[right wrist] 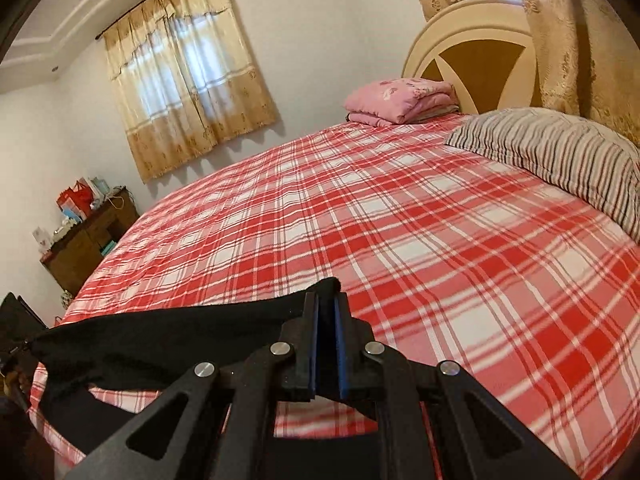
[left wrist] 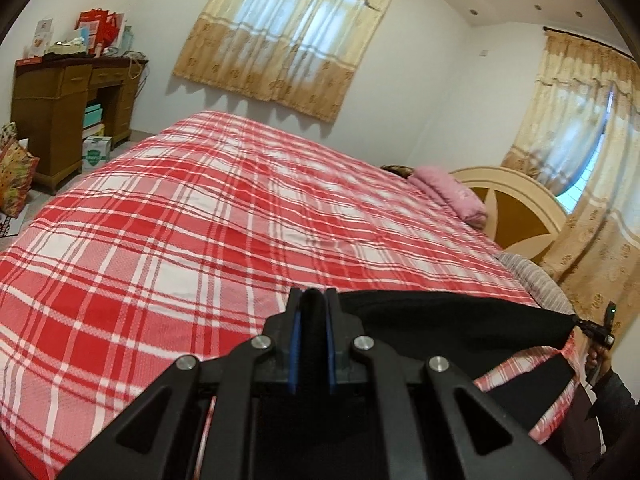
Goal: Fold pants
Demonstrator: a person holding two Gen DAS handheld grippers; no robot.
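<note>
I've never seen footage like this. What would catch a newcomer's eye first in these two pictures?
The big red-and-white plaid bedspread fills both views. Low in front, black pants hang stretched between the left gripper and the right gripper, each shut on an end of the cloth. Near the cream headboard lie a folded pink blanket and a striped pillow.

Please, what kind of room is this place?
Most likely a home bedroom: a large bed under a red plaid bedspread with a headboard, a striped pillow and a wooden desk by curtained windows.
</note>
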